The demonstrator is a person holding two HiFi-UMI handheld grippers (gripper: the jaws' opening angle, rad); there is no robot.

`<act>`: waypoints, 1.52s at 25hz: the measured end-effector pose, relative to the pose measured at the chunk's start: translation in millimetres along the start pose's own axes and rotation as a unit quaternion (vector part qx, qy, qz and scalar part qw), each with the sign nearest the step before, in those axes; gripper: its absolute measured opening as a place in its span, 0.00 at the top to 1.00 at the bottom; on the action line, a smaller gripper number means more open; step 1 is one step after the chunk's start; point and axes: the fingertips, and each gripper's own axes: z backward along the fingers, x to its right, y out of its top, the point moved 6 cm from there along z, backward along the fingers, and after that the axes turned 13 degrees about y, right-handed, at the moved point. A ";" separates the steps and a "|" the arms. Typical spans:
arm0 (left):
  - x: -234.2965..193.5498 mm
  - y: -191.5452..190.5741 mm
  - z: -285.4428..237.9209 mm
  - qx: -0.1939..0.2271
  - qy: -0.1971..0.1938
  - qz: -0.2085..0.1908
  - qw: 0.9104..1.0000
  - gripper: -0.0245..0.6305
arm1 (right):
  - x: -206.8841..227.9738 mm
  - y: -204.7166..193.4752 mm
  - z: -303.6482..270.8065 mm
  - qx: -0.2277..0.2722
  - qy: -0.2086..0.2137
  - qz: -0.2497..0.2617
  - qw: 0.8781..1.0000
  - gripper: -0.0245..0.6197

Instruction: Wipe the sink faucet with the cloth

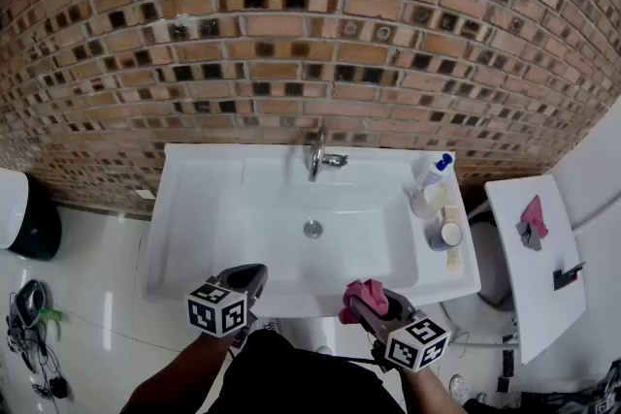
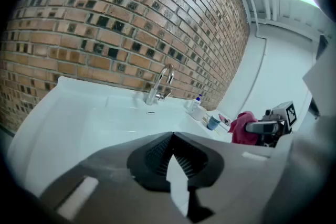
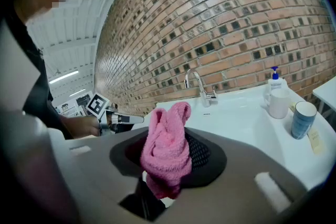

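Note:
A chrome faucet [image 1: 317, 157] stands at the back middle of the white sink [image 1: 194, 208], against the brick wall; it also shows as the faucet [image 2: 162, 83] and the faucet [image 3: 198, 86]. My right gripper [image 1: 361, 298] is shut on a bunched pink cloth [image 3: 167, 150], held over the sink's front rim; the cloth [image 1: 364, 292] sticks up from the jaws. My left gripper [image 1: 254, 278] hangs at the front rim too, shut with nothing in it [image 2: 170, 155]. Both are well short of the faucet.
On the sink's right ledge stand a soap pump bottle [image 1: 437, 172], a white mug [image 1: 425, 201] and a blue cup [image 1: 446, 235]. A white side shelf [image 1: 543, 267] to the right carries another pink rag [image 1: 531, 222]. A drain [image 1: 312, 229] sits mid-basin.

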 end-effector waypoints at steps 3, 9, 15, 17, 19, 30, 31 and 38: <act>-18.1 16.8 -10.0 0.002 -0.007 -0.002 1.000 0.96 | 7.8 14.8 -20.8 0.001 -0.007 -0.005 1.000 0.74; -41.3 35.6 -29.9 -0.008 -0.047 -0.017 0.999 0.96 | 15.4 35.3 -61.7 0.007 -0.017 -0.014 1.000 0.74; -48.1 40.6 -47.7 -0.024 -0.093 -0.039 0.995 0.96 | 17.1 51.6 -94.2 0.021 -0.038 -0.014 0.999 0.74; -46.2 38.0 -50.8 -0.034 -0.107 -0.044 0.993 0.96 | 21.2 55.4 -97.6 0.024 -0.046 -0.016 0.999 0.74; -46.1 37.9 -53.8 -0.036 -0.111 -0.043 0.992 0.96 | 33.2 60.1 -100.0 0.031 -0.052 -0.018 0.998 0.74; -51.9 41.4 -82.8 -0.034 -0.029 -0.004 0.999 0.96 | 155.3 101.4 -114.6 0.090 -0.054 -0.037 0.994 0.74; -51.9 41.8 -85.5 -0.036 -0.017 -0.001 0.999 0.96 | 169.3 103.5 -119.0 0.094 -0.050 -0.041 0.993 0.74; -34.3 39.9 -108.8 -0.061 0.037 0.006 0.997 0.96 | 250.7 106.9 -156.9 0.072 -0.019 -0.048 0.996 0.74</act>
